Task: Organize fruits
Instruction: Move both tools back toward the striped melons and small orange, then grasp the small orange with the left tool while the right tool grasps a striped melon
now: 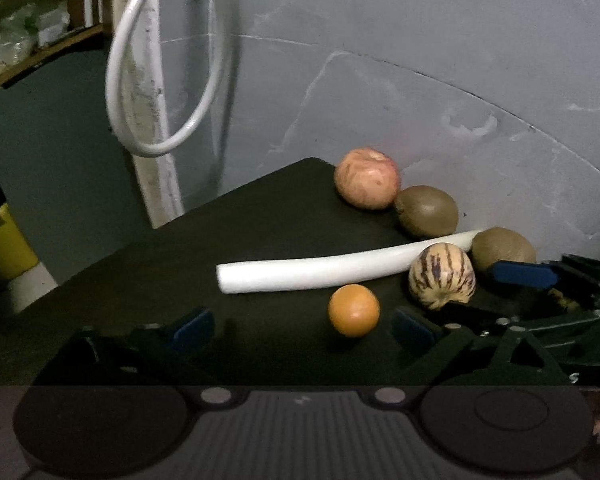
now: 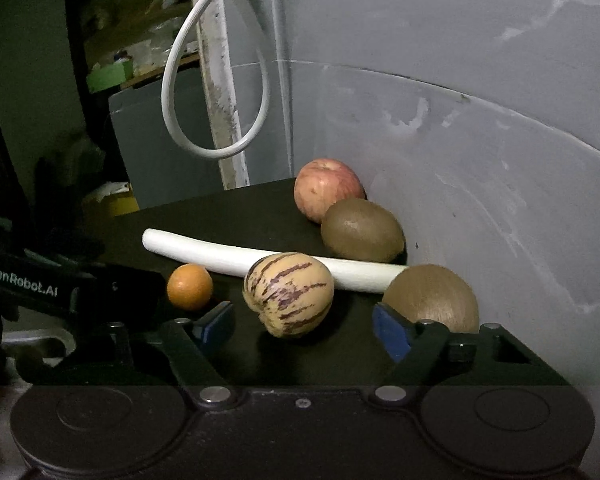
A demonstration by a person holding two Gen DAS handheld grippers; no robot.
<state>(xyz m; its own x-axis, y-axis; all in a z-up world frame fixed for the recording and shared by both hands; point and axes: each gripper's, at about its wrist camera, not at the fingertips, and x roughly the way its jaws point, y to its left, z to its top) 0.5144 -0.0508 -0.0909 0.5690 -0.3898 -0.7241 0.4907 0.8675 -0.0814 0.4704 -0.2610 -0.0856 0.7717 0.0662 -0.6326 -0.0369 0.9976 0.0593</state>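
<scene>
On a black table lie a small orange, a striped cream melon, a long white stalk, two kiwis and a pink apple. My left gripper is open and empty, with the orange just ahead between its fingers. My right gripper is open; the striped melon sits between its fingers without contact. The orange, stalk, apple and kiwis also show in the right wrist view. The right gripper's blue pad shows beside the near kiwi.
A grey wall rises right behind the fruit. A white cable loop hangs beside a white post at the table's far corner. A yellow container stands beyond the left edge. The left gripper's body shows at the left.
</scene>
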